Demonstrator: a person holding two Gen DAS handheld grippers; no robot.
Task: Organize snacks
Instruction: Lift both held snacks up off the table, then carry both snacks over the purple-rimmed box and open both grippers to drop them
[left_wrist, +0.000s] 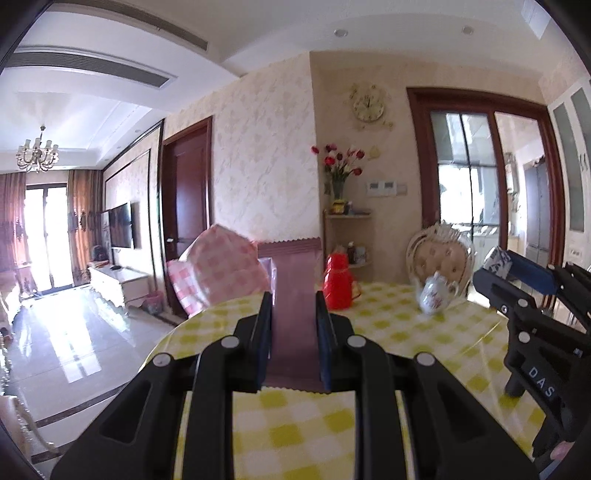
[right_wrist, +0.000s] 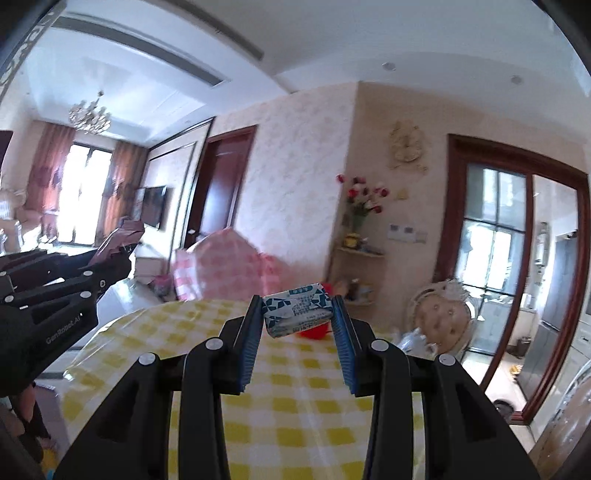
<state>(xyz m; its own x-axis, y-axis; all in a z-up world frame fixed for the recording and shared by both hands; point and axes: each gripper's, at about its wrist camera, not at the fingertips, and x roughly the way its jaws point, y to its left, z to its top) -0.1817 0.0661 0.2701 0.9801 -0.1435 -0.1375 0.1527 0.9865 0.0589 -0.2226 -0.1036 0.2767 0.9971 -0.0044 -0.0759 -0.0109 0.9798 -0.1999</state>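
My left gripper (left_wrist: 293, 299) is shut on a flat mauve snack packet (left_wrist: 293, 295) with crimped ends, held upright between the pads above the yellow-checked table (left_wrist: 295, 424). My right gripper (right_wrist: 297, 306) is shut on a small white-and-blue wrapped snack bar (right_wrist: 295, 308), pinched at the fingertips over the same table (right_wrist: 295, 406). In the left wrist view the right gripper (left_wrist: 496, 267) shows at the right edge with the blue-white bar (left_wrist: 498, 264) in it. The left gripper (right_wrist: 125, 247) appears at the left of the right wrist view, carrying the mauve packet (right_wrist: 122, 238).
A red thermos jug (left_wrist: 338, 282) and a flowered white teapot (left_wrist: 436, 295) stand at the far side of the table. A pink-checked bag (left_wrist: 218, 266) rises behind the table's far left. A padded chair (left_wrist: 441, 256) stands past the teapot, and a corner shelf (left_wrist: 349, 221) holds a flower vase.
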